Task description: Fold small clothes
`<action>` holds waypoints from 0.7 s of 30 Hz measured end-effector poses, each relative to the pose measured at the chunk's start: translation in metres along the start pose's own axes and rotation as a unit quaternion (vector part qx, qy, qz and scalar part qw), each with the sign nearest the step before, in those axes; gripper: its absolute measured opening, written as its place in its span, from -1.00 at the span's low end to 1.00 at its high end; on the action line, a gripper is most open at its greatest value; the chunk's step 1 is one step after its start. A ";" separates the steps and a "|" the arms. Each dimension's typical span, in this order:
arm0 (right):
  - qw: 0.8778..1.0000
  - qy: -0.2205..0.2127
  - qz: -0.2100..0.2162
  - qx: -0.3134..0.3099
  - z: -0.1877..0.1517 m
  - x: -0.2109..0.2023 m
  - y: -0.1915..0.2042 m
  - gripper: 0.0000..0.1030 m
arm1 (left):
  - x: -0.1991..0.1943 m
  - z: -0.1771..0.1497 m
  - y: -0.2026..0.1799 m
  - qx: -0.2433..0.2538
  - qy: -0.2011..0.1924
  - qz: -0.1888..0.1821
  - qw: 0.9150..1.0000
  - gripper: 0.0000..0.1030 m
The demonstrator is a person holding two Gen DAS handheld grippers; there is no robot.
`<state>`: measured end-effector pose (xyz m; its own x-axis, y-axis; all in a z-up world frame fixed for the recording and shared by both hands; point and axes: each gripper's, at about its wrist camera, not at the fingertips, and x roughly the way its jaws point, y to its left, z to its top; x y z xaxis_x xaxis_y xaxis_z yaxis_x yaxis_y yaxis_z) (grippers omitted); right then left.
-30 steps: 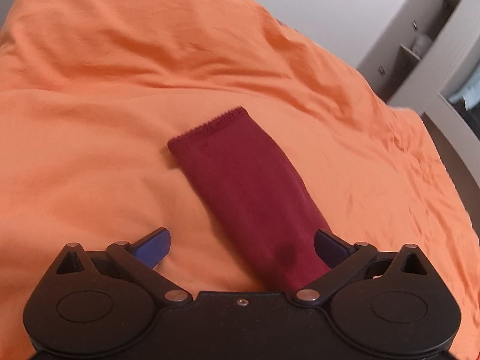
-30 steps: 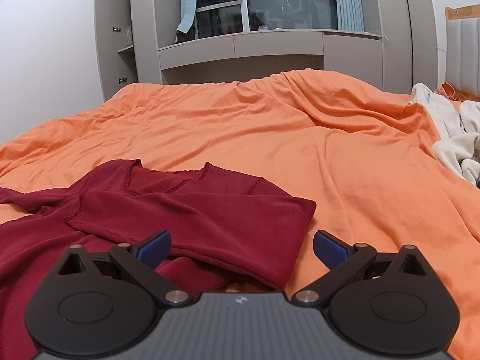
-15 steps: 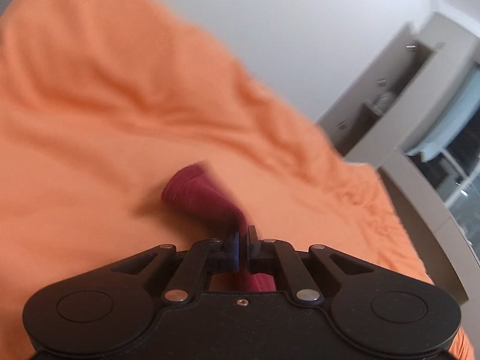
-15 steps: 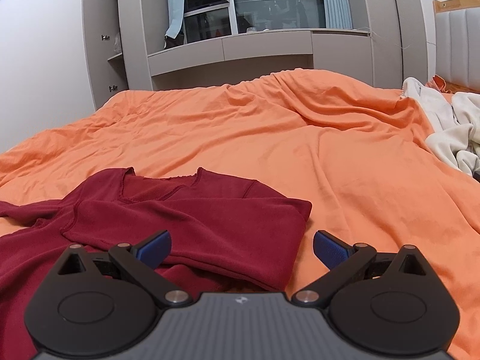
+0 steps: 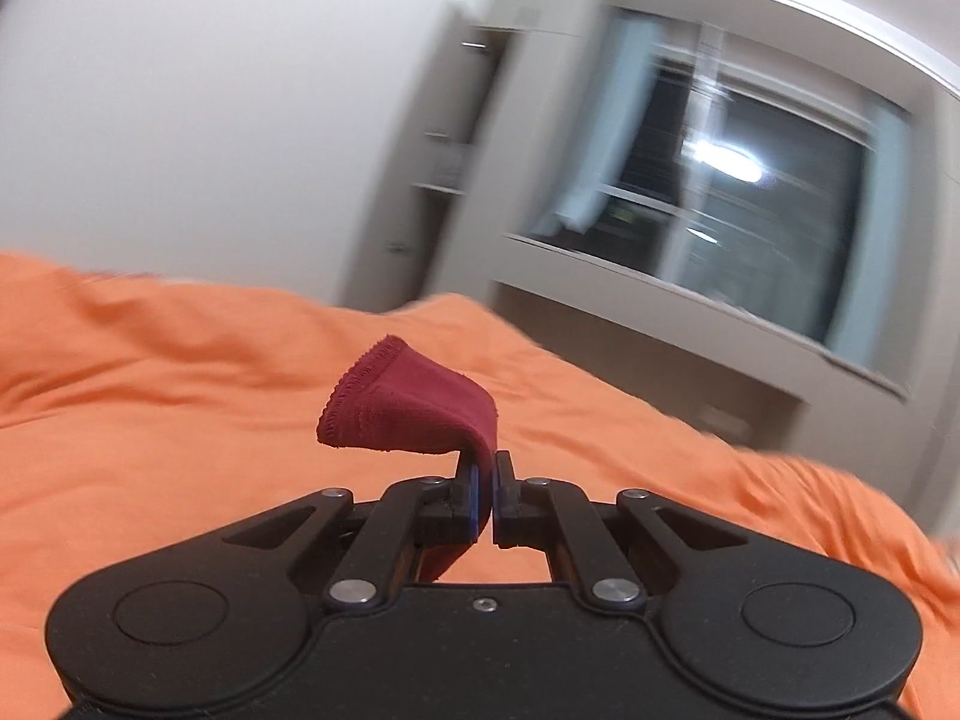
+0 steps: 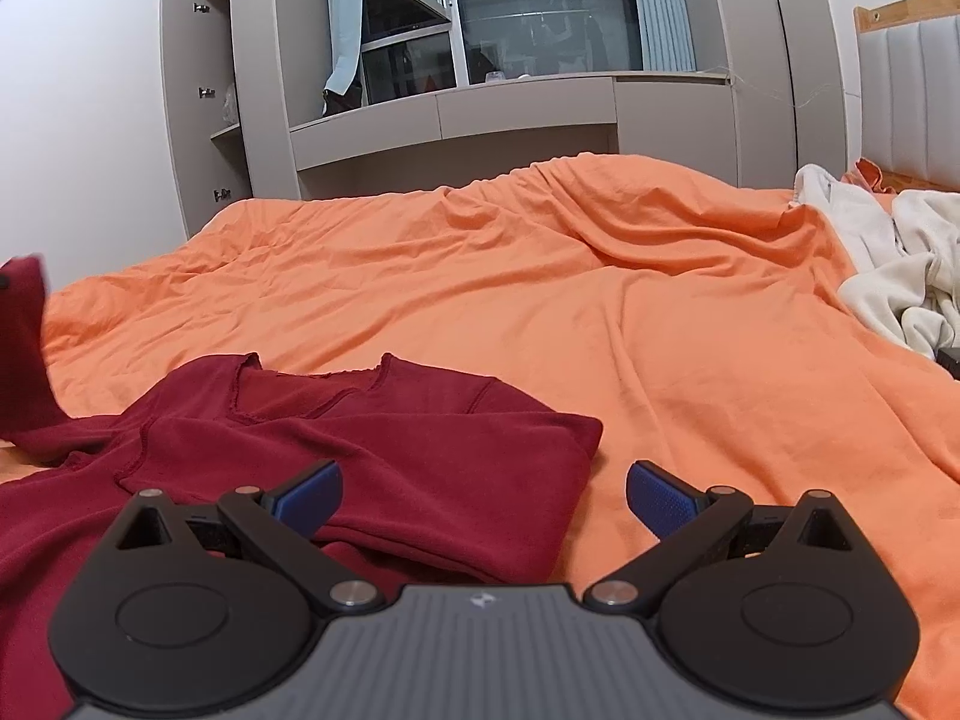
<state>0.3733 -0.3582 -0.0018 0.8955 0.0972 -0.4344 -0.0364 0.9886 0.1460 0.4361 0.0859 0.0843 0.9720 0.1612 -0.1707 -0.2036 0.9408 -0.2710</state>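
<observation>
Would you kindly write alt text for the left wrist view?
The left tool is shut on a dark red sleeve, whose cuff droops leftward above an orange bedspread. Behind, blurred, are a white wall and a dark window.

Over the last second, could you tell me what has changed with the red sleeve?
The left tool closed on the sleeve and lifted its cuff end off the orange bedspread. The right tool stayed open over the folded red shirt.
</observation>
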 end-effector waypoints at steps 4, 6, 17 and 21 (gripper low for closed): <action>1.000 0.003 0.002 0.002 0.001 0.003 -0.007 1.00 | 0.004 -0.024 -0.064 0.059 0.024 -0.059 0.996 -0.95; 1.000 0.002 0.001 0.005 0.002 0.003 -0.011 1.00 | 0.006 -0.042 -0.092 0.086 0.040 -0.087 0.992 -0.94; 0.999 -0.008 -0.022 0.032 0.010 0.000 -0.033 1.00 | 0.016 -0.154 -0.174 0.258 0.173 -0.224 0.924 -0.94; 0.999 -0.002 -0.023 0.035 0.009 0.002 -0.035 1.00 | 0.018 -0.168 -0.174 0.256 0.207 -0.245 0.912 -0.92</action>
<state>0.3802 -0.3935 0.0000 0.8969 0.0516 -0.4392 0.0357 0.9815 0.1882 0.4698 -0.1246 -0.0311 0.7824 -0.3420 -0.5204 0.4272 0.9028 0.0491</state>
